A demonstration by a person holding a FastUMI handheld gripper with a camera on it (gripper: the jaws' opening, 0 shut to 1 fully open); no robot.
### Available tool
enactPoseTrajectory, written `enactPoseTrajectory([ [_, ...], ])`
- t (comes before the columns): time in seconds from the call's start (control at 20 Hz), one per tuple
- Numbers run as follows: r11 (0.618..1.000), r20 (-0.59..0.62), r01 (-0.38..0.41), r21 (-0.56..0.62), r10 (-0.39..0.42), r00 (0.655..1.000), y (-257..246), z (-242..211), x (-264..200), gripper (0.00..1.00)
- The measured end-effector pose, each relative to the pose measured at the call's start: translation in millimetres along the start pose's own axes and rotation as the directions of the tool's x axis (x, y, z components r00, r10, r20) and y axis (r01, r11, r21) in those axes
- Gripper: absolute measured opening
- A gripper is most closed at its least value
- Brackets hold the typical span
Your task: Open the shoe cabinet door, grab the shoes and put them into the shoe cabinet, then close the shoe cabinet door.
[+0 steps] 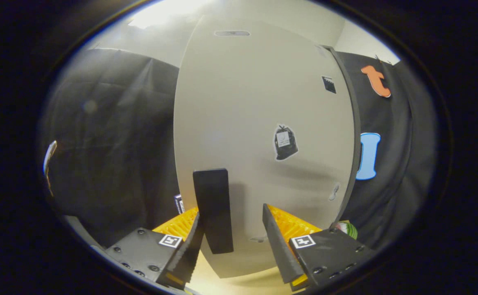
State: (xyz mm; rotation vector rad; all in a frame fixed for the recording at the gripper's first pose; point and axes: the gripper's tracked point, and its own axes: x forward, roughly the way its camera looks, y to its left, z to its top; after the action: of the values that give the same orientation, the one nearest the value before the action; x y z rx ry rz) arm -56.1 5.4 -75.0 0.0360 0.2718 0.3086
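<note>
Shoe cabinet door (259, 123): pale, closed, one bag sticker (285, 142). Dark upright handle (214, 209) between the spread tongs (232, 233), against the left finger, clear of the right.

No text can be read. The small sticker (285, 142) at the middle of the cabinet door (243, 102) carries a label too small to make out.
</note>
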Motion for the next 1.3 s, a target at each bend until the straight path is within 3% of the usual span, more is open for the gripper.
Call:
enactPoseTrajectory([
  [0.25, 0.999, 0.005, 0.04, 0.02, -0.04, 0.999, 12.7, -3.8, 25.4, 0.81],
  [0.85, 0.981, 0.064, 0.196, 0.0, -0.196, 0.979, 12.1, 3.1, 66.0, 0.94],
  [1.3, 0.971, 0.085, 0.239, -0.013, -0.237, 0.968, 14.7, 7.9, 97.5, 0.95],
])
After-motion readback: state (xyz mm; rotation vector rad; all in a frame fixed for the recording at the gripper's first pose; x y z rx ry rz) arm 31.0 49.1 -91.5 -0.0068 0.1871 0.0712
